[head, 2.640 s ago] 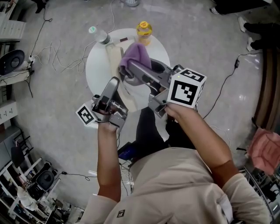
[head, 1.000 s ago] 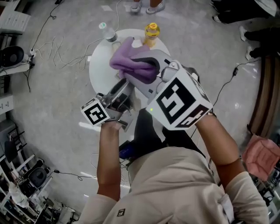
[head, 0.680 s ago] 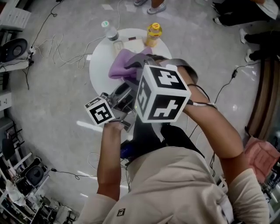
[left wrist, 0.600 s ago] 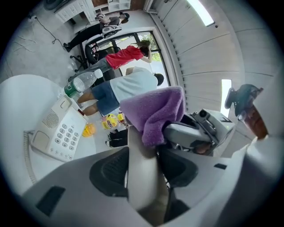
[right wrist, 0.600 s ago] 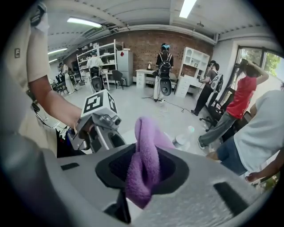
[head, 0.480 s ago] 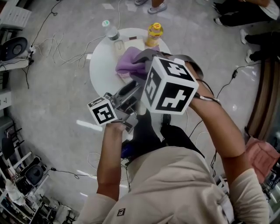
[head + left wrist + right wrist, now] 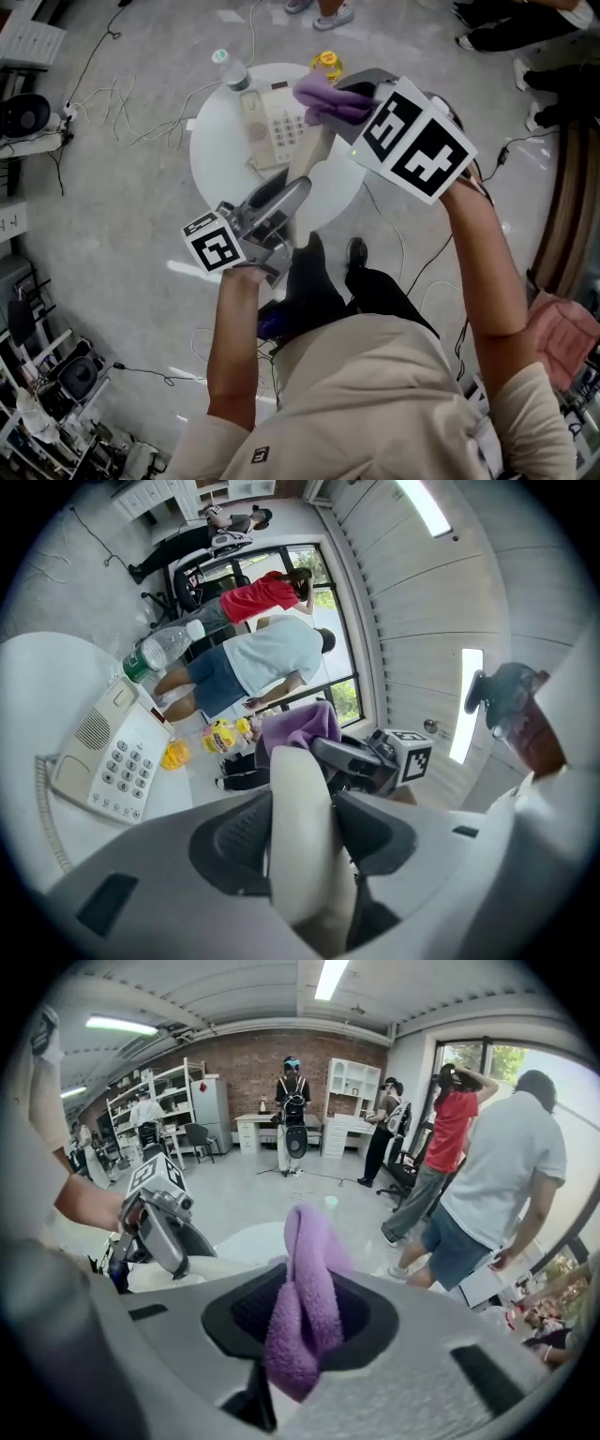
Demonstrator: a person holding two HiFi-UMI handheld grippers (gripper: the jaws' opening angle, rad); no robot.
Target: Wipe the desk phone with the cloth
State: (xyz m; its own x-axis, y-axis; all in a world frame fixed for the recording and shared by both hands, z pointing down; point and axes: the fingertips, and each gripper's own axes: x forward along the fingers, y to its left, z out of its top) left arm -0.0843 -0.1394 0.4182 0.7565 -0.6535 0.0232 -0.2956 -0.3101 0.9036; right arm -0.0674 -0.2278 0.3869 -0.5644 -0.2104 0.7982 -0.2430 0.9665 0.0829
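Currently left gripper (image 7: pixel 289 194) is clamped on the cream handset (image 7: pixel 300 836), held off the phone base (image 7: pixel 275 127), which sits on the round white table (image 7: pixel 211 159). Right gripper (image 7: pixel 349 94) is pinched on the purple cloth (image 7: pixel 305 1307), bunched between its jaws, up over the table's far side beside the base (can't tell if it touches). Clear bottle (image 7: pixel 228 70) and yellow bottle (image 7: pixel 325 62) stand at the far rim.
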